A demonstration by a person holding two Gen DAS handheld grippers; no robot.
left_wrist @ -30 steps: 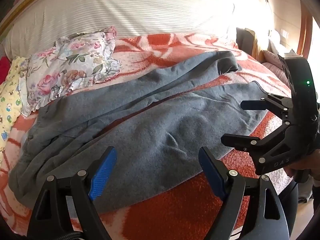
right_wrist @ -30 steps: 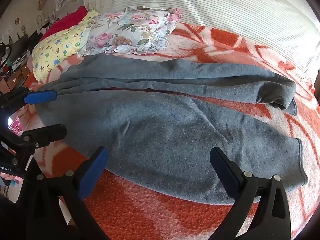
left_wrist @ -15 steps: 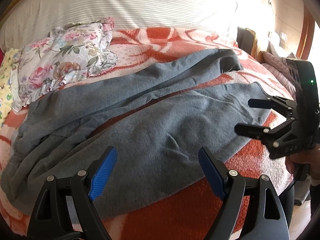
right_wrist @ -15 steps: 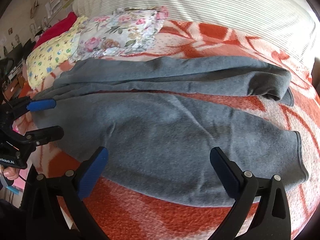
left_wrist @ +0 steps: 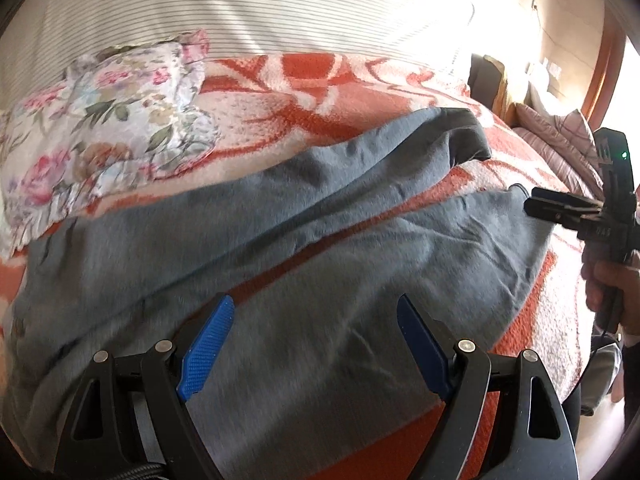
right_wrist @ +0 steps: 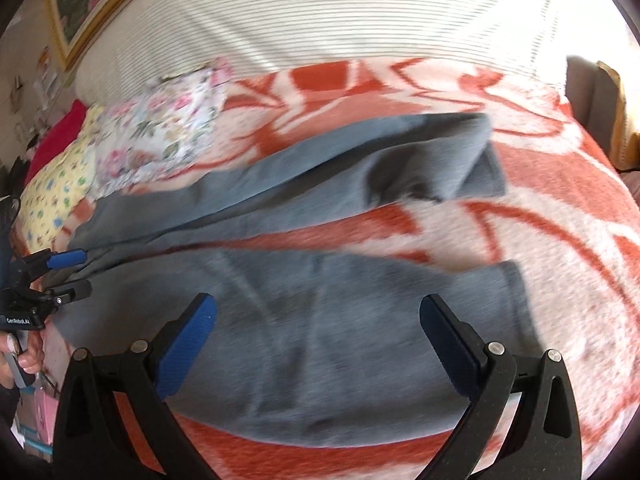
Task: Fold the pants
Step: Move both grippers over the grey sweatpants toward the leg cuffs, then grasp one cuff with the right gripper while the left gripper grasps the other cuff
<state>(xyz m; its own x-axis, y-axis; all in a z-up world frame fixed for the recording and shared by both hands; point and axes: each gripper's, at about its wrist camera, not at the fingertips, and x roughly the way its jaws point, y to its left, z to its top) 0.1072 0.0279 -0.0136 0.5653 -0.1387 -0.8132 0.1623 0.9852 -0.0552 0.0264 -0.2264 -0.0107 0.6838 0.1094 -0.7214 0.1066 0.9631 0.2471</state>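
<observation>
Gray pants (left_wrist: 320,360) lie spread on the bed (left_wrist: 340,92) ahead of both hand-held grippers; left hand-held gripper (left_wrist: 316,344) and right hand-held gripper (right_wrist: 318,344) gape wide, holding nothing.

Harsh daylight glare blows out upper right of left view; striped white headboard (left_wrist: 248,12) sunlit. Motion blur smears grey fleece pants (right_wrist: 320,312); fisheye bends dark edges.

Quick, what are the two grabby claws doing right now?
Left gripper: open, holding nothing, above the gray pants.
Right gripper: open, holding nothing.
</observation>
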